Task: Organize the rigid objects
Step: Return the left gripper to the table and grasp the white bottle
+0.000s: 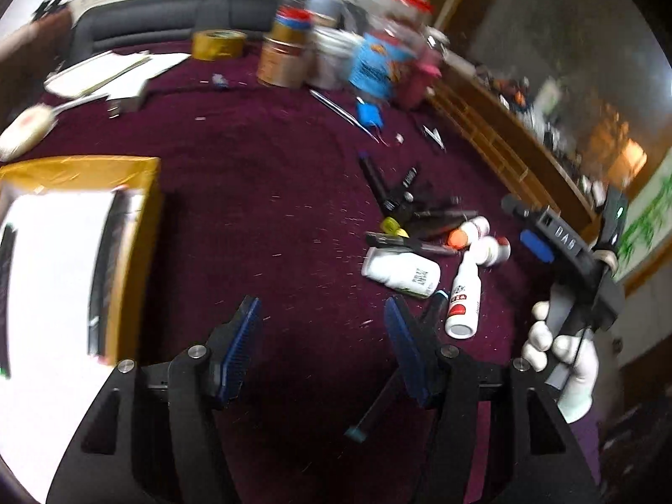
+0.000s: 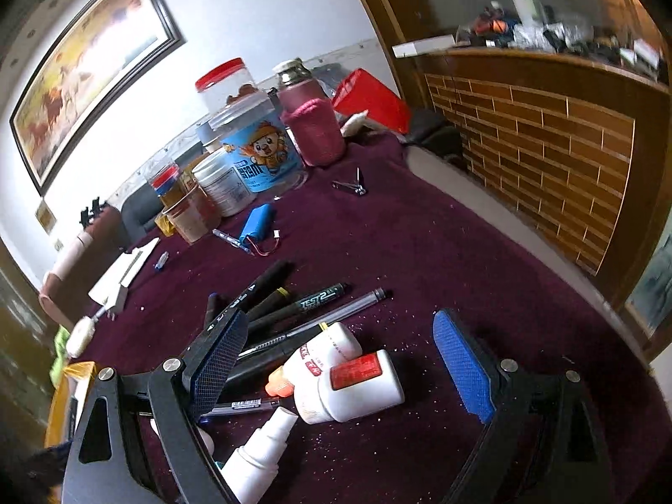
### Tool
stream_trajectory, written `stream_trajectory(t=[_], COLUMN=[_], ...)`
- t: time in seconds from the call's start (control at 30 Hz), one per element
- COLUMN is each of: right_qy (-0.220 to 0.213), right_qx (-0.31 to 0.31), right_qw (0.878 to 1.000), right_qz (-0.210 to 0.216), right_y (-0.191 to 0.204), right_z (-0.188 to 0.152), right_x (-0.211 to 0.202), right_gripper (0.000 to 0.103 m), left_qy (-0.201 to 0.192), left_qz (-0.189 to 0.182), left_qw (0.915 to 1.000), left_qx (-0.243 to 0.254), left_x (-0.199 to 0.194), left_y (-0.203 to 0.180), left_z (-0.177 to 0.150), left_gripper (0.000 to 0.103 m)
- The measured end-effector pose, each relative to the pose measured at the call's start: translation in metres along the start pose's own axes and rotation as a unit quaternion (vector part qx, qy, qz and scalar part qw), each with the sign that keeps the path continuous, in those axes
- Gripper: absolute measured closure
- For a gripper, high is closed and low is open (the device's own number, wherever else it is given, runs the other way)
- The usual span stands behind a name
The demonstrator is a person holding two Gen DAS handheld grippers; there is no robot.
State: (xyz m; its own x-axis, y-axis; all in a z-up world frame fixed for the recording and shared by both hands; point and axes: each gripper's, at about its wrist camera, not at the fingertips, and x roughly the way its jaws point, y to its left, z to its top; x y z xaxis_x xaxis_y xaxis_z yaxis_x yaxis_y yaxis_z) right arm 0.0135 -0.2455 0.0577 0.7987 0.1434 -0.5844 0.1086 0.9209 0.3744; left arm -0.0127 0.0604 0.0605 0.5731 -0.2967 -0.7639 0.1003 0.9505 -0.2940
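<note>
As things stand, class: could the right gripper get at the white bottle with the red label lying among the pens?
Probably yes. The right gripper stands open, empty, with the white bottle lying between its fingers. The pens lie behind it, and nothing covers it.

Left gripper (image 1: 321,348), right gripper (image 2: 348,365): jaws apart, empty.

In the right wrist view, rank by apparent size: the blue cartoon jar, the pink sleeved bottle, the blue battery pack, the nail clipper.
1. blue cartoon jar
2. pink sleeved bottle, nearly as large, so the top two are close
3. blue battery pack
4. nail clipper
</note>
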Motion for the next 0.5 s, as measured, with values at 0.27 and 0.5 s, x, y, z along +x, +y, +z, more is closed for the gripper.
stream_trajectory(t=[0.27,0.5], right_qy=[0.016,0.03], right_qx=[0.002,0.0], right_qw=[1.0,0.999], right_qz=[0.022,0.021], right_y=[-0.002,-0.002], right_z=[-0.005,-0.007], right_x=[0.003,0.008], right_gripper=[0.016,0.016], left_qy=[0.013,0.003], left_qz=[0.008,0.041], left_qw=[0.9984,0.9942], left_qx=[0.055,0.099], left_x=[0.057,0.087], left_y=[-0.057,-0.073], left_z=[0.013,0.024], left_gripper=[0.041,0.03])
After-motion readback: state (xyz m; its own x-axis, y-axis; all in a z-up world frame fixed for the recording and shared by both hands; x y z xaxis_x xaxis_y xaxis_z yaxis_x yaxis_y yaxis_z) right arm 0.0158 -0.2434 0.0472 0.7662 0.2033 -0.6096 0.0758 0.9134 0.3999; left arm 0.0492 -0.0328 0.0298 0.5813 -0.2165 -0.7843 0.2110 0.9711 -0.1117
